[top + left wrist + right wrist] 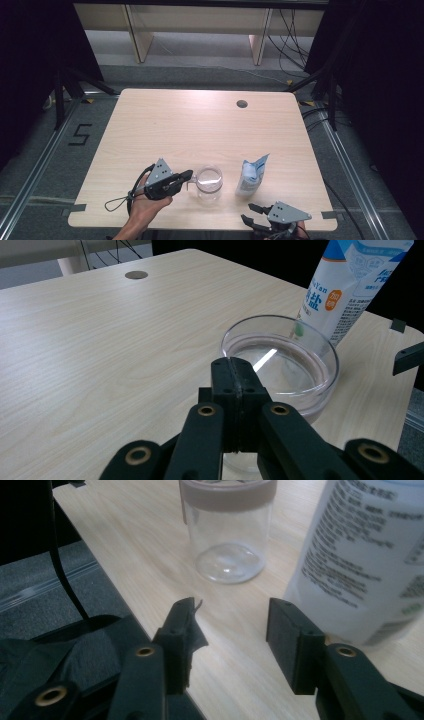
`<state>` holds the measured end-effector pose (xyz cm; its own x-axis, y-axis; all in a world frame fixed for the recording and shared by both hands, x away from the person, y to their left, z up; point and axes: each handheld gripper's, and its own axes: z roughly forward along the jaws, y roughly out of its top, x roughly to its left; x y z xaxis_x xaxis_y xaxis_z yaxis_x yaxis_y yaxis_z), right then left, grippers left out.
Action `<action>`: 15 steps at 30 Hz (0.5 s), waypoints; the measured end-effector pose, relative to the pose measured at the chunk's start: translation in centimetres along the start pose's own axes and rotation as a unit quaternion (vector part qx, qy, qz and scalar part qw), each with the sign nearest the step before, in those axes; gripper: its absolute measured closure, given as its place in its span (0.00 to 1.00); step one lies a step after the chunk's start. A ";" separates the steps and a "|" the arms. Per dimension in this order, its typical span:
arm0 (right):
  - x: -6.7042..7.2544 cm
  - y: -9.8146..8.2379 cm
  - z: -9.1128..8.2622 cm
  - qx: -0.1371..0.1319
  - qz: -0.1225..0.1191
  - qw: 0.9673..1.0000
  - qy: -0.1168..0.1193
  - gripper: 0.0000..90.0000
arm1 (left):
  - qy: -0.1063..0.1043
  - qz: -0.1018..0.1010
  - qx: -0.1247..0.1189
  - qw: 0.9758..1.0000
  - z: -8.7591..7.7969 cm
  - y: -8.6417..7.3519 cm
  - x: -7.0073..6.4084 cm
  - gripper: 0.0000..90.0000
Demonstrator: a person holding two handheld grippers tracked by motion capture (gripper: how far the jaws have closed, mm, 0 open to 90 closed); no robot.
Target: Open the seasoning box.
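A clear glass jar [209, 182] [287, 357] [229, 535] stands open-topped near the table's front edge. To its right stands a white and blue pouch [250, 177] [345, 285] [365, 555] with a torn top. My left gripper [189, 175] [235, 367] is shut, its tip at the jar's near rim; whether it pinches anything I cannot tell. My right gripper [248, 212] [232, 615] is open at the table's front edge, just short of the pouch, with bare table between its jaws.
The wooden table [190, 130] has a round cable hole [242, 104] [136, 275] at its back right. Its front edge runs right under my right gripper. Dark drapes and rails flank the table, and a "5" mark [80, 134] is on the floor at left.
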<state>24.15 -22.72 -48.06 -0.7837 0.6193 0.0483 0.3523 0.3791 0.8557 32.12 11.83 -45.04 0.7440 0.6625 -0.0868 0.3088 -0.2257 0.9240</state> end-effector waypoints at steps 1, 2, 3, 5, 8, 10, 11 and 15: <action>0.0 0.2 0.2 -0.001 -0.001 1.000 -0.002 0.64 | 0.000 0.000 0.000 1.000 0.0 0.0 0.0 0.99; 0.2 0.3 0.5 0.002 0.000 1.000 0.004 0.65 | 0.000 0.000 -0.001 1.000 0.0 0.0 0.0 0.99; 0.2 0.5 0.7 -0.005 -0.007 1.000 -0.004 0.66 | 0.000 -0.001 0.000 1.000 0.0 0.0 0.0 0.99; 0.4 0.8 1.2 -0.004 -0.009 1.000 -0.001 0.69 | 0.000 -0.005 -0.002 1.000 0.0 -0.1 -0.1 0.99; 0.6 1.2 1.7 -0.010 -0.008 1.000 0.007 0.73 | 0.004 -0.004 0.001 1.000 -0.1 -0.1 -0.1 0.99; 0.7 1.4 1.8 -0.005 -0.011 1.000 0.004 0.73 | -0.001 -0.006 -0.004 1.000 0.0 -0.1 -0.1 0.99; 0.7 1.5 2.0 -0.013 -0.018 1.000 -0.005 0.74 | 0.001 -0.005 -0.002 1.000 0.0 -0.1 -0.1 0.99; 1.1 2.1 2.9 -0.012 -0.012 1.000 -0.004 0.77 | 0.000 0.001 -0.005 1.000 0.0 -0.2 0.0 0.99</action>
<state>25.51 -19.23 -47.72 -0.7877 0.6155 0.0248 0.3213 0.3761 0.8691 32.06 11.80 -45.19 0.7450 0.6617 -0.0843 0.3007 -0.2204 0.9279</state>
